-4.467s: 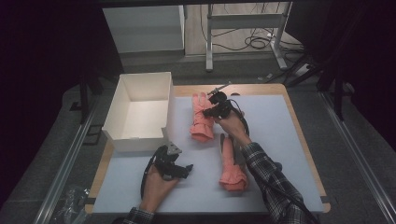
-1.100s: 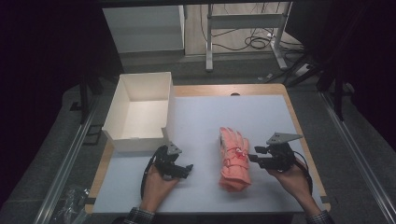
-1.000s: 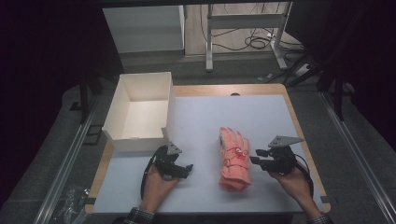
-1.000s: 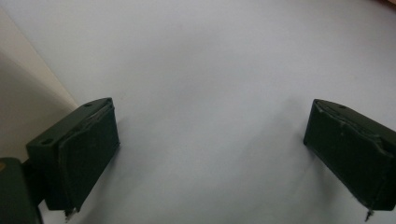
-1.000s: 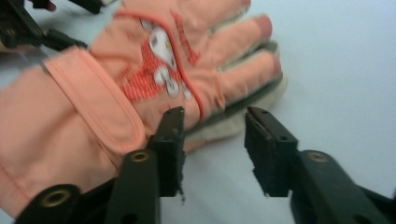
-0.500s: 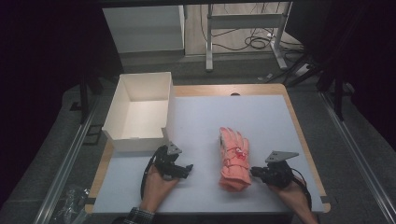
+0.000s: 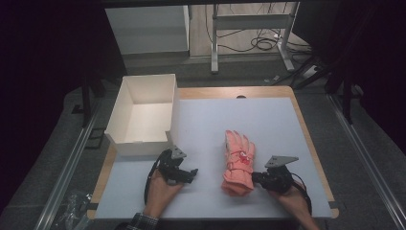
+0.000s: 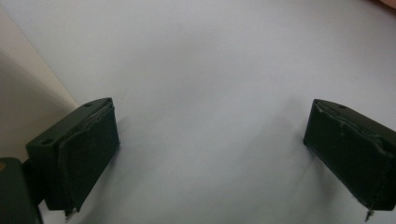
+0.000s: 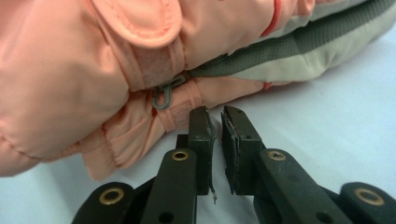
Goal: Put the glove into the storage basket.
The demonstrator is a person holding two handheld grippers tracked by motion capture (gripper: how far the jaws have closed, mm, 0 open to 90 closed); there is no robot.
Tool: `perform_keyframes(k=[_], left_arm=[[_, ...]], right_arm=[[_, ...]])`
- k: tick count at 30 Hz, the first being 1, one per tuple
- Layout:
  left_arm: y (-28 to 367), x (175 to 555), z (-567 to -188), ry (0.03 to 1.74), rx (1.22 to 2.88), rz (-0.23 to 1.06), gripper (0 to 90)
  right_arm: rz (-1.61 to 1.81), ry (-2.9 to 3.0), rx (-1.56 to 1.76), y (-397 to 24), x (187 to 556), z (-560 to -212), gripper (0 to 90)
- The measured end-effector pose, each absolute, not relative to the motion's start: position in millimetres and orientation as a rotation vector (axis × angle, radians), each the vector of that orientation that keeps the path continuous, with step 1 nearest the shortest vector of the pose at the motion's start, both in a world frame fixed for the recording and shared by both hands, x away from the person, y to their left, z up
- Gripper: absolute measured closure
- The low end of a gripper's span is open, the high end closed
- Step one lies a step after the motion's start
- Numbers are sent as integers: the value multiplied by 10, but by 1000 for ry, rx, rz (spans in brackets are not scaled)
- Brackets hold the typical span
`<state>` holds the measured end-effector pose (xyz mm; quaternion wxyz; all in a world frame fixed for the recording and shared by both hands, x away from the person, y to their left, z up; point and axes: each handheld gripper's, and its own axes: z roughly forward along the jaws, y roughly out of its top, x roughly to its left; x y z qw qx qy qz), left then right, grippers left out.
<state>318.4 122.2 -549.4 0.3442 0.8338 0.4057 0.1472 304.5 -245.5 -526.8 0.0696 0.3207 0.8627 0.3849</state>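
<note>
Lying flat on the white table mat (image 7: 268,120), toward its near right part: stacked pair of salmon-pink padded gloves (image 7: 238,163), fingers pointing away, cuffs toward the person. Sitting well apart at far left: open white cardboard box (image 7: 143,112).

Reading as light, soft, puffy; likely compressing and sagging under any pinch. Shell fabric looking smooth, probably a little slippery. Looking like the best purchase: gathered cuff hem (image 9: 100,156) or the velcro strap tab (image 9: 140,21), both giving a fold to bite on; small grey hook clip (image 9: 163,95) probably too slight to trust. Risking lifting the top glove alone if the lower one is not caught.

Resting low at the cuff end, right gripper (image 9: 215,123): jaws having just been closing, now nearly pressed together, a thin gap left, nothing between them; tips just beside the cuff, contact hard to call.

Resting beside the box, left gripper (image 8: 210,140): jaws spread wide over bare mat, empty.

Staying hidden: underside of the gloves, thumbs, whether the clip is joining the two. Red patch (image 7: 245,157) too small to read.
</note>
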Motion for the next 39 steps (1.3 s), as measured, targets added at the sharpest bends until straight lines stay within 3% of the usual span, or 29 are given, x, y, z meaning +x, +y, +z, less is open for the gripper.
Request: perform_keyframes(k=[39], left_arm=[[1225,3187,-5494,1050,2168,382,32]], right_arm=[[1197,2586,987,-1981,3343,-5314,808]])
